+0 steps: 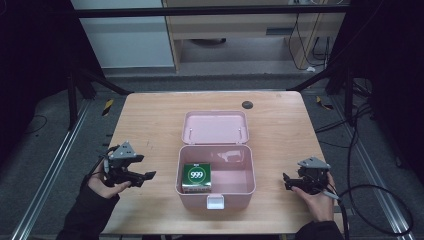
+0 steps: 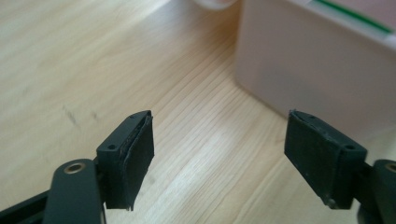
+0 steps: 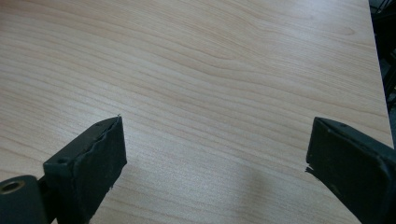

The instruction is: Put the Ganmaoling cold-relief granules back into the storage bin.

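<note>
Pink box point(image 1: 227, 189) sits open mid-table, long axis left-right, lid point(image 1: 215, 127) hinged back on the far side, between the left gripper point(image 1: 142, 176), jaws wide, and the right gripper point(image 1: 286, 181), jaws wide.

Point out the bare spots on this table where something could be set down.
Bare wood lies left and right of the pink box, beyond each gripper, and along the table's far edge behind the open lid. The box's right half is also empty beside the green carton. The front middle is crowded.
</note>
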{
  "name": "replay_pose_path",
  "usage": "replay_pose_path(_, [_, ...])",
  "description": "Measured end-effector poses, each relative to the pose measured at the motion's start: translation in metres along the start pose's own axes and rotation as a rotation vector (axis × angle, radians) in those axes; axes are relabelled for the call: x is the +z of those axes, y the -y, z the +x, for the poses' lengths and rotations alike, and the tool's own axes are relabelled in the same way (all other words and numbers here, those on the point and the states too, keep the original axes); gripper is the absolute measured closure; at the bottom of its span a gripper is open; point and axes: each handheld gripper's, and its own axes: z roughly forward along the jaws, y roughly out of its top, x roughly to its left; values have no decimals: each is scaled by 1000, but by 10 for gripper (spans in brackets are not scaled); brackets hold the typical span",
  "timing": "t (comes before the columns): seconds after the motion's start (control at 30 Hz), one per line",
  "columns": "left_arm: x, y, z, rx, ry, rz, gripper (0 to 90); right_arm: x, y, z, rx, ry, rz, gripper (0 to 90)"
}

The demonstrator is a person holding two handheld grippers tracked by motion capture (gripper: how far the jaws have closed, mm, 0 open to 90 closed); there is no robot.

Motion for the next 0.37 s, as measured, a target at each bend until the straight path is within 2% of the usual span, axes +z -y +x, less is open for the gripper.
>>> replay_pose_path(0.03, [8, 12, 3, -42, -19, -14, 224, 0, 0, 0, 1, -2, 5, 51])
replay_pose_path(0.07, [8, 12, 3, -42, -19, -14, 218, 0, 0, 0, 1, -2, 5, 51])
replay_pose_path(0.1, [13, 19, 6, -72, -31, -22, 218, 1, 0, 0, 0, -2, 6, 51])
replay_pose_path(0.13, [18, 26, 8, -90, -60, -5, 217, 1, 0, 0, -3, 0, 9, 50])
replay_pose_path(0.17, [20, 30, 9, -114, -82, -9, 211, 1, 0, 0, -3, 0, 10, 50])
replay_pose_path(0.23, [25, 39, 11, -165, -99, -27, 211, 1, 0, 0, -2, 0, 10, 49])
replay_pose_path(0.3, [31, 47, 11, -177, -153, -2, 209, 0, 0, 0, 6, -1, 9, 49])
replay_pose_path(0.37, [32, 50, 11, -184, -158, 5, 197, 0, 0, 0, 8, -6, 6, 48])
